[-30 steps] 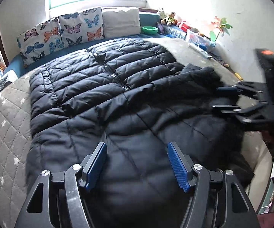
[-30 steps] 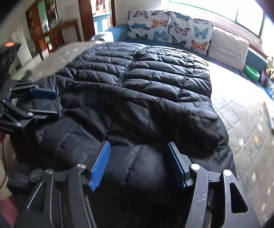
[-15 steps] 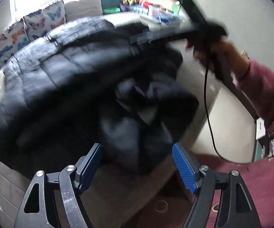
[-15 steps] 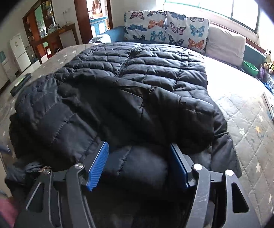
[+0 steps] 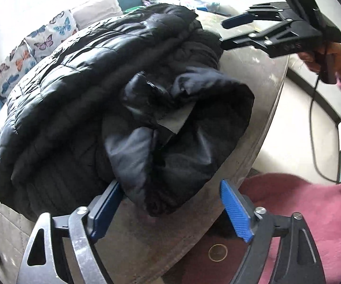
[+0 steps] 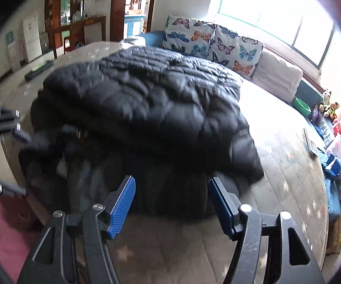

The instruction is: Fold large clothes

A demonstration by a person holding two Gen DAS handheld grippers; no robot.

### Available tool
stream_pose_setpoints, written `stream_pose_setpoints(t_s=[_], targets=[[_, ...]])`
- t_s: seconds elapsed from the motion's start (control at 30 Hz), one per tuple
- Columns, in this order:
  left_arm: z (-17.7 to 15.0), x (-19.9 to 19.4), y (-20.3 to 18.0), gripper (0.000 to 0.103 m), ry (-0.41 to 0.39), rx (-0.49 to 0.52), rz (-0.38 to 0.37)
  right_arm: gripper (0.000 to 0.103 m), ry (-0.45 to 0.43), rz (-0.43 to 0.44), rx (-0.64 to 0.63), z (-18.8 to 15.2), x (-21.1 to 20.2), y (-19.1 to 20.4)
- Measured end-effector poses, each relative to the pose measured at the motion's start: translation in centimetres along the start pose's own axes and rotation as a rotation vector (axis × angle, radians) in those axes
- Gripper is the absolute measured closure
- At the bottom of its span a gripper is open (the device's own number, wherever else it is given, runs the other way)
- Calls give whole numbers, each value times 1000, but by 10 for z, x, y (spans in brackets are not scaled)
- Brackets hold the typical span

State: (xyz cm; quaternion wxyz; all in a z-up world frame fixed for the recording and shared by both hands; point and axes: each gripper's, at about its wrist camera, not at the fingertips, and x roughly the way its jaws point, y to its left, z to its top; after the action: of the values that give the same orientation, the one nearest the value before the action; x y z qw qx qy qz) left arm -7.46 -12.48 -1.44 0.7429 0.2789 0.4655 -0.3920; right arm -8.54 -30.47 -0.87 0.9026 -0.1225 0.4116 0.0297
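A black quilted puffer jacket [image 5: 80, 90] lies folded lengthwise on the grey quilted bed [image 5: 260, 75]. Its hood [image 5: 194, 127] droops over the bed's near edge. My left gripper [image 5: 170, 213] hovers at that hood with its jaws opening. The hood's lower rim sits between the blue fingertips [image 5: 235, 213], and neither pad presses on it. My right gripper [image 5: 227, 33] stands open beside the jacket's far side, holding nothing. In the right wrist view the right gripper [image 6: 172, 203] is over bare quilt just short of the jacket [image 6: 146, 106], and the left gripper [image 6: 16, 161] shows at the left edge.
Butterfly pillows [image 6: 208, 40] and a beige cushion [image 6: 277, 75] line the bed's head. Toys [image 6: 329, 106] and a green bowl [image 6: 302, 105] sit along the window side. A flat black object [image 6: 39, 69] lies on the bed's far corner. A pink sleeve [image 5: 312, 203] and a cable [image 5: 312, 123] are near the bed edge.
The jacket, spread wide before, is now doubled over into a narrower bundle. My left gripper swung to the hood at the bed edge and widened. My right gripper backed off the jacket onto bare quilt.
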Motion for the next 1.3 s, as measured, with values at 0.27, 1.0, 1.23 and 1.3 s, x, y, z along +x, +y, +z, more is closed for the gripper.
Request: stream_pose_setpoints(t_s=[0.27,1.0,1.23,1.3], targets=[[2,11,-16,30,-47,103,179,32,56,11,-69,-31,6,22],[40,-65,57,60,-178,-108,4,64,-120,160,-79,47,22,48],[-6,-103,63,18,-281,-97,125,73,-154,221,47,78,0,26],[-21,-105,60,16,-288,-90,171,73,-172,227,64,81,-3,24]])
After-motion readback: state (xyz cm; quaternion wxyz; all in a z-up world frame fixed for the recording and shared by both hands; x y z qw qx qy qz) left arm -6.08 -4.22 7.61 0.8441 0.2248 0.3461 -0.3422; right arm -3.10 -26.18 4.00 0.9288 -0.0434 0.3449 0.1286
